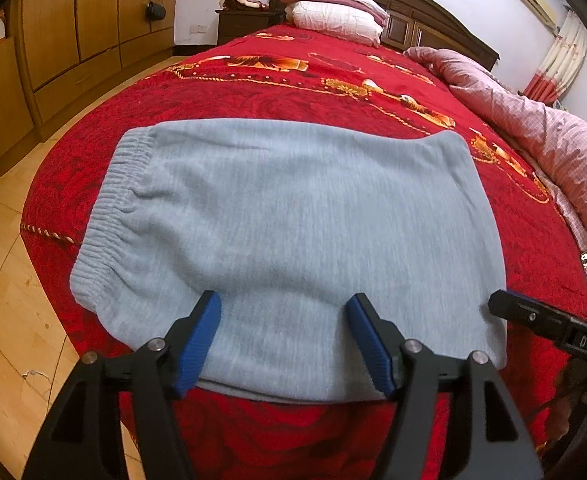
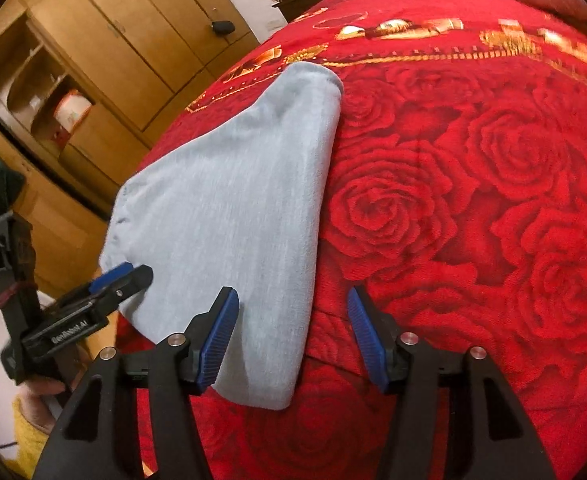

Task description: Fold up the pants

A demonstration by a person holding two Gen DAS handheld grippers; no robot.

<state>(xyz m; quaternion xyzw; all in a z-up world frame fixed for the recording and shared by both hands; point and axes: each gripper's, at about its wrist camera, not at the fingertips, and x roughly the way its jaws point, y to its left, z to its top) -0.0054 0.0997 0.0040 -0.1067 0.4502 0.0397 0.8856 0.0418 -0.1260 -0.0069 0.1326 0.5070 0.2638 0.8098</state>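
Note:
Light grey-blue pants [image 1: 293,224] lie folded into a flat rectangle on the red bed cover [image 1: 285,92], ribbed waistband at the left. My left gripper [image 1: 284,304] hovers open over their near edge, nothing between its blue pads. The right gripper's finger [image 1: 533,314] pokes in from the right by the near right corner. In the right wrist view the pants [image 2: 233,216] stretch away as a wedge; my right gripper [image 2: 293,300] stands open above their near right edge, one pad over the cloth, the other over the bed cover [image 2: 473,200]. The left gripper [image 2: 121,276] shows at the left edge.
Pillows [image 1: 333,10] and a dark headboard stand at the far end. A pink checked quilt [image 1: 533,128] lies along the bed's right side. Wooden wardrobes [image 1: 73,32] line the left wall above a wooden floor [image 1: 9,280]. A hand in a yellow sleeve [image 2: 33,404] holds the left gripper.

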